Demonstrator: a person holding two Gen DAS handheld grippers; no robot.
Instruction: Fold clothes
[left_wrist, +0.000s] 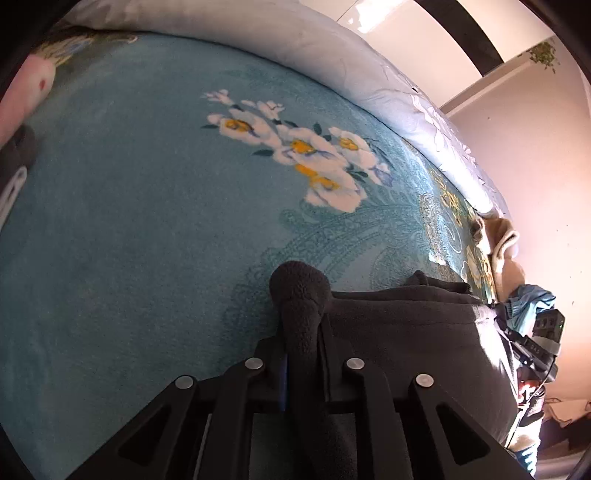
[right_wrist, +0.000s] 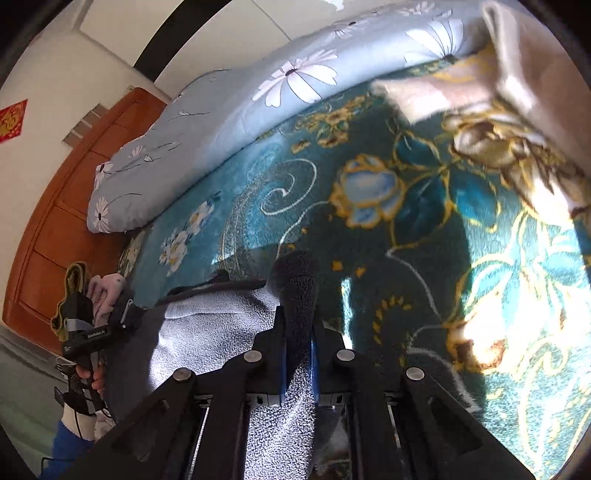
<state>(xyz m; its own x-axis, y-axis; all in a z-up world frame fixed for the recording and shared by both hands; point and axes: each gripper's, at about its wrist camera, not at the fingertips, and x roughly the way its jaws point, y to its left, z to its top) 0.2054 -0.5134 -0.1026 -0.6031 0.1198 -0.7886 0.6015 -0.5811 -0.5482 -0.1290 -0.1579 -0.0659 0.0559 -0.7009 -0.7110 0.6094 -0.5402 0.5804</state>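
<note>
Left wrist: both tools (left_wrist: 301, 325) (right_wrist: 297, 332) clenched on dark fleece garment (left_wrist: 406, 332) over teal blanket (left_wrist: 129, 221).

**Both grippers clamped on fabric**

We see the black two-finger left gripper (left_wrist: 301, 332) with its jaws closed tight on a bunched fold of dark grey fleece garment (left_wrist: 413, 332), fingers pointing forward and low. The black two-finger right gripper (right_wrist: 297, 332) matches it: jaws pinched on another bunch of that fleece. In the right wrist view we catch the person's left hand (right_wrist: 88, 373) wrapped round the left gripper's handle, blue sleeve below it. The right hand is not visible.
</note>
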